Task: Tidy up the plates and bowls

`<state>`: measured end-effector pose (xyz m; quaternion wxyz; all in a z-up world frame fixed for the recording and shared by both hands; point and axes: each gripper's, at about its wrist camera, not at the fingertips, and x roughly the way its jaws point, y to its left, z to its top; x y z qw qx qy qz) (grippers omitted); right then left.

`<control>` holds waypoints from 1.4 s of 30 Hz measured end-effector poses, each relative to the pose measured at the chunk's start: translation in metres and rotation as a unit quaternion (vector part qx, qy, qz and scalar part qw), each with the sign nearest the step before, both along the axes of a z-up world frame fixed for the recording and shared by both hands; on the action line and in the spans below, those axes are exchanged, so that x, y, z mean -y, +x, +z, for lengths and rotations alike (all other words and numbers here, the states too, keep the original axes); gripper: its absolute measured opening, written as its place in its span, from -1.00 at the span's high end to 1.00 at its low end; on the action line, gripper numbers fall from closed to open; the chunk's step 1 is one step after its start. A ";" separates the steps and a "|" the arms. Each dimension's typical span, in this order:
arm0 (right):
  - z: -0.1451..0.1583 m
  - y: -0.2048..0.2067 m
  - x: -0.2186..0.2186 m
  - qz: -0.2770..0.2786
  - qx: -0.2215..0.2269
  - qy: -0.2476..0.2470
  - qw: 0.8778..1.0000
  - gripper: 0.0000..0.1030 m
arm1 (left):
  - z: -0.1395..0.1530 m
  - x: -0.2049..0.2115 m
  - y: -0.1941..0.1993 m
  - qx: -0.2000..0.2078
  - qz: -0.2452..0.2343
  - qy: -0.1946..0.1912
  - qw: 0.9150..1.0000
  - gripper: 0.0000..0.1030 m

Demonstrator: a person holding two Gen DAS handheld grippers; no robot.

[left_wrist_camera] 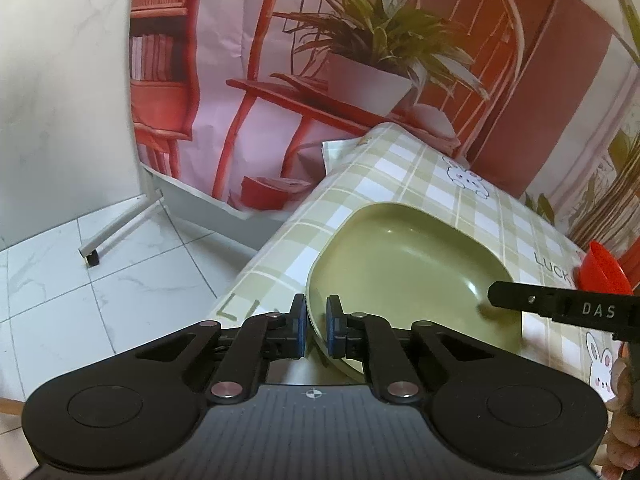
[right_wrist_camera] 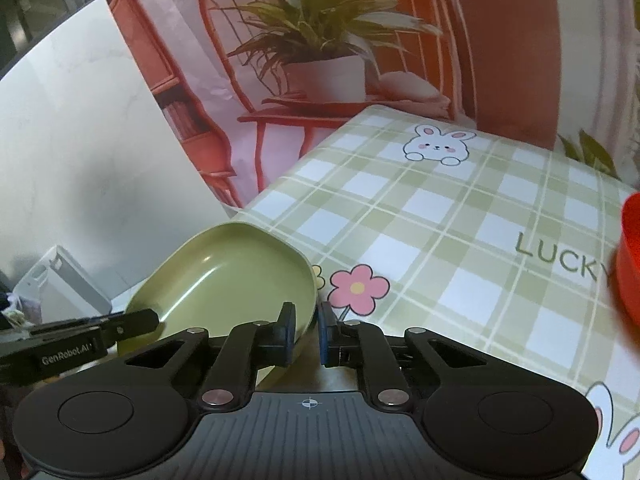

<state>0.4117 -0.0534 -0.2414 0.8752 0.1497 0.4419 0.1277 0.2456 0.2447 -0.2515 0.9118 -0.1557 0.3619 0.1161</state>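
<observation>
A green square plate [left_wrist_camera: 404, 268] sits at the near left corner of the checked tablecloth [left_wrist_camera: 400, 176], tilted up. My left gripper [left_wrist_camera: 316, 328] is shut on its left rim, one blue pad on each side. My right gripper [right_wrist_camera: 306, 332] is shut on the same plate [right_wrist_camera: 228, 276] at its right rim. The right gripper's finger also shows in the left wrist view [left_wrist_camera: 520, 296], reaching over the plate. The left gripper's finger shows in the right wrist view [right_wrist_camera: 132, 322]. A red bowl [right_wrist_camera: 630, 256] stands at the right edge, also in the left wrist view [left_wrist_camera: 604, 268].
The table [right_wrist_camera: 460, 208] carries a green plaid cloth with rabbit and flower prints. A printed backdrop [left_wrist_camera: 320, 60] with a chair and plant hangs behind. A white board on a wheeled stand [left_wrist_camera: 60, 100] and tiled floor [left_wrist_camera: 120, 288] lie to the left.
</observation>
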 end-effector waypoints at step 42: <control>0.056 -0.218 0.260 -0.304 0.043 -0.010 0.952 0.79 | 0.053 0.288 0.051 0.049 -0.295 0.060 0.952 0.79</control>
